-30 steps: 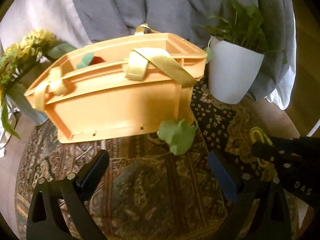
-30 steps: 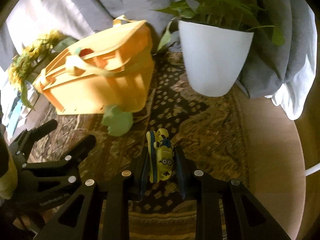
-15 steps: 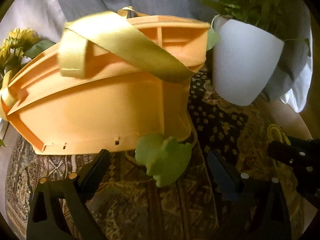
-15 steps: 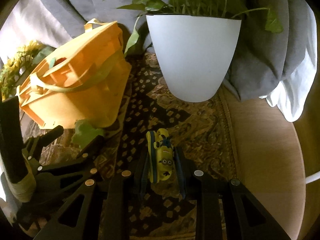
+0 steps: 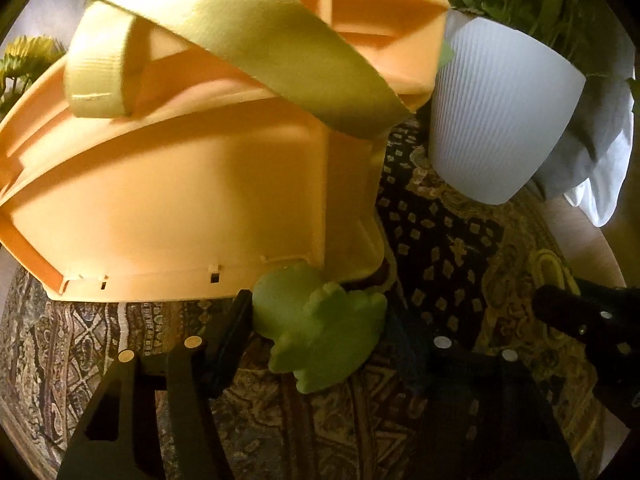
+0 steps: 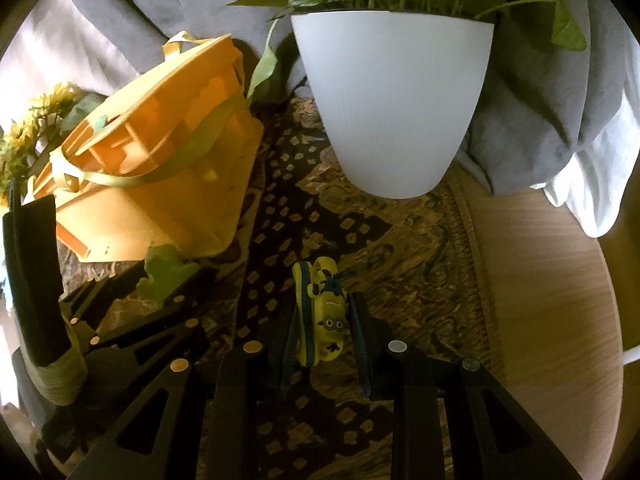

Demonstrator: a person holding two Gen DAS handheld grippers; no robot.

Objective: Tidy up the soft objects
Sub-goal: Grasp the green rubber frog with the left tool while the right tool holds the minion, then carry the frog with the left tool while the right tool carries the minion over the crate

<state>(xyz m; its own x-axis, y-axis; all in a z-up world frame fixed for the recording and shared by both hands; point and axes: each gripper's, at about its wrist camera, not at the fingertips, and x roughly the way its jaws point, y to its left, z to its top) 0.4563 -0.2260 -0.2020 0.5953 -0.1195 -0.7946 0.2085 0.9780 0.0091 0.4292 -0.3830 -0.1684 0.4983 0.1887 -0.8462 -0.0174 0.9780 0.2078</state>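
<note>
A pale green soft toy point(image 5: 320, 328) lies on the patterned rug against the foot of an orange plastic basket point(image 5: 192, 208) with yellow-green straps. My left gripper point(image 5: 320, 336) is open, its fingers on either side of the green toy; it also shows in the right wrist view point(image 6: 164, 276). My right gripper point(image 6: 322, 320) is shut on a yellow minion soft toy point(image 6: 324, 316), held just above the rug. The basket stands left in the right wrist view point(image 6: 160, 184).
A white ribbed pot point(image 6: 394, 104) with a green plant stands right of the basket, also seen in the left wrist view point(image 5: 504, 120). Grey cloth point(image 6: 532, 96) hangs behind. Yellow flowers point(image 6: 28, 136) stand at the far left. The round wooden table edge point(image 6: 560, 280) shows on the right.
My left gripper has moved forward to the basket until the green toy sits between its fingers. My right gripper has moved forward toward the white pot, still holding the minion toy.
</note>
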